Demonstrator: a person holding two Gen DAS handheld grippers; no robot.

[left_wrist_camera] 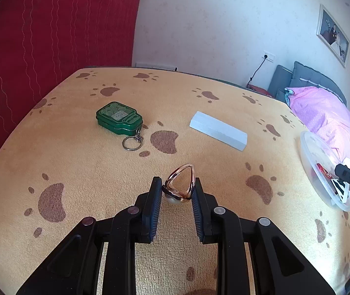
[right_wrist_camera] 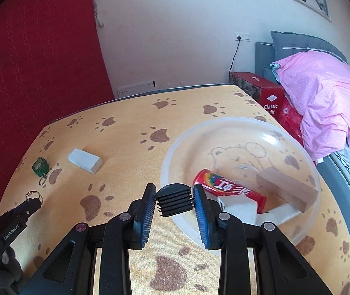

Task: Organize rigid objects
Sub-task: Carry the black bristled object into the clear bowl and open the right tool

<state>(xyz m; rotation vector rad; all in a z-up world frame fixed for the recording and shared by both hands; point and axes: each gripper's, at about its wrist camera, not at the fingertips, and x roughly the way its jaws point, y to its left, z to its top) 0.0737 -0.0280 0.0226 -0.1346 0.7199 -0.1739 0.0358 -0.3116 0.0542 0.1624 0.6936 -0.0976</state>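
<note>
My left gripper (left_wrist_camera: 177, 188) is shut on a rose-gold metal ring holder with a pearl-like knob (left_wrist_camera: 180, 184), held just above the paw-print cloth. My right gripper (right_wrist_camera: 174, 193) is shut on a black ribbed plastic cap (right_wrist_camera: 174, 199), at the near left rim of the clear plastic bowl (right_wrist_camera: 175, 147). Inside the bowl lie a red tube (right_wrist_camera: 229, 186), a wooden block (right_wrist_camera: 287, 189) and a white block (right_wrist_camera: 238, 209). On the cloth lie a green tin keychain (left_wrist_camera: 119, 118) and a white bar (left_wrist_camera: 217, 130). The left gripper (right_wrist_camera: 33, 198) shows at the right wrist view's lower left.
The table wears an orange cloth with brown paw prints (left_wrist_camera: 76, 172). A red curtain (left_wrist_camera: 39, 36) hangs to the left. A bed with a pink quilt (right_wrist_camera: 327, 98) and a red box (right_wrist_camera: 265, 93) stand off the table's right edge.
</note>
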